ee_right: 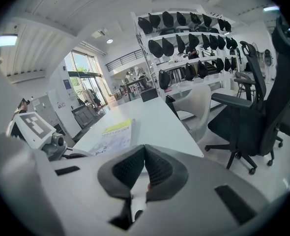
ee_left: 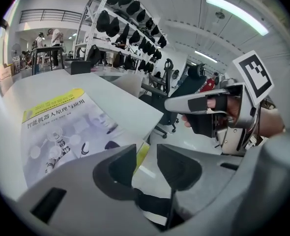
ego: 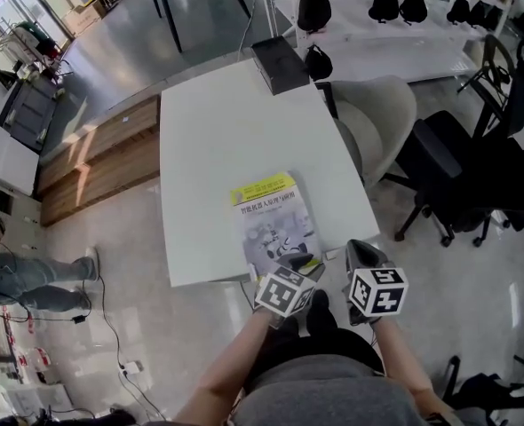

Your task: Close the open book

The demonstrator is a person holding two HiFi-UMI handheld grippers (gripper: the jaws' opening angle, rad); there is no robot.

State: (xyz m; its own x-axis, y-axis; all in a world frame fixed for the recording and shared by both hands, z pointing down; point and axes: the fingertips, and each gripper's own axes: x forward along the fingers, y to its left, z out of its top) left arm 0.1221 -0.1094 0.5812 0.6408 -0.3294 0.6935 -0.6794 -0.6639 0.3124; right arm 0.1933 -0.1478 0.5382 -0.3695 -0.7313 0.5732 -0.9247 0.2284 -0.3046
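Head view showed the book (ego: 273,220) lying flat and shut on the table (ego: 218,114), front cover up. It sat at the table's near right corner, with its lower end reaching the near edge. Whether it overhung that edge could not be told.

The left claw (ego: 308,272) hung just at the book's near corner. In the left gripper view its jaws stood wide apart, with only the yellow edge of that corner showing through the gap. Neither pad pressed on the book.

The right claw (ego: 361,257) was held just beside the left one, off the table's edge and apart from the book. In the right gripper view its jaws were brought together at the tips with nothing between them.

Judging from this, the closing itself looked done and the step in hand was the release of the cover.

The next move would likely be to draw the left claw back and clear of the corner. That called for a straight retreat with the jaws kept wide, so that no pad caught the cover and lifted it or nudged the book off the edge.
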